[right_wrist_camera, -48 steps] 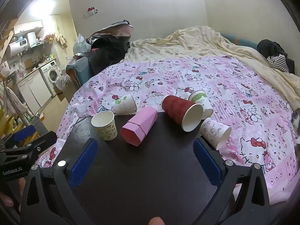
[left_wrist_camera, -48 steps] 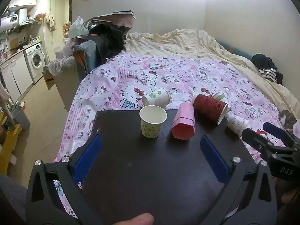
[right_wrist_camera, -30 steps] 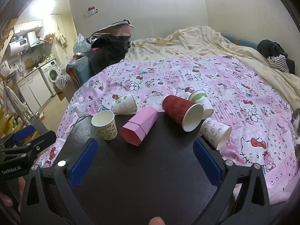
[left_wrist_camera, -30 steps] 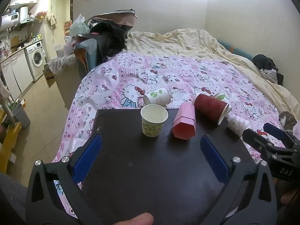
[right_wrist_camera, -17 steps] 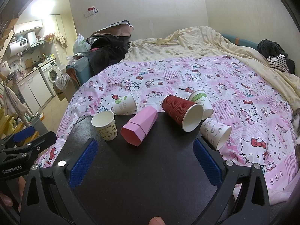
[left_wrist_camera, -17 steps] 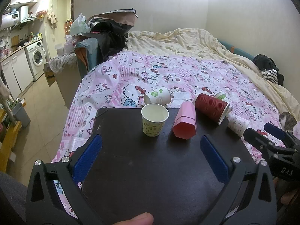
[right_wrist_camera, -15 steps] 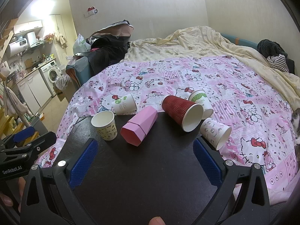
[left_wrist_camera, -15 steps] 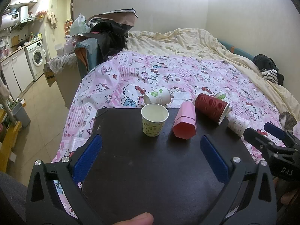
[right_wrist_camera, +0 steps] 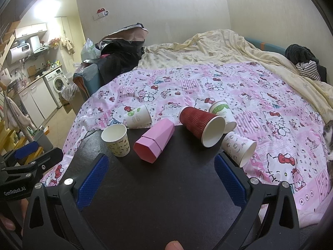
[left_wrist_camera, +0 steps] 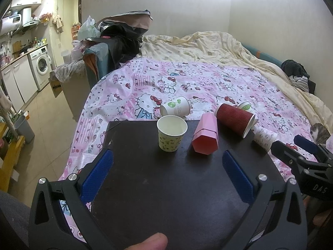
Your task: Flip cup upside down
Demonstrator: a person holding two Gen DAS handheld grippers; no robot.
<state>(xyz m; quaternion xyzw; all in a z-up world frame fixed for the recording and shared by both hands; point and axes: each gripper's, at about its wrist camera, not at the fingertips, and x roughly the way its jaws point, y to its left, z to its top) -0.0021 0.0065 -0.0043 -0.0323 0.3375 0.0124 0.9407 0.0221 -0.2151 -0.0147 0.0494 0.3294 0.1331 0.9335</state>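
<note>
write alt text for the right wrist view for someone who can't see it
An open right hand-held gripper hovers over a black table, where a yellow patterned paper cup stands upright beside a tipped pink cup and a red cup on its side. Behind lies a Hello Kitty bedspread.

The table [left_wrist_camera: 166, 187] is matte black. On it, the upright cup [left_wrist_camera: 171, 133] is pale yellow with small green and dark prints and a white inside. The faceted pink cup [left_wrist_camera: 205, 136] has a deeper coral-red end. The ribbed cup [left_wrist_camera: 234, 119] is dark red with a wavy texture and white rim. The bedspread [left_wrist_camera: 208, 83] is pink and white with cartoon kittens, beside a cream quilt [left_wrist_camera: 197, 45]. Both claws carry blue pads [left_wrist_camera: 96, 175] on black frames.
</note>
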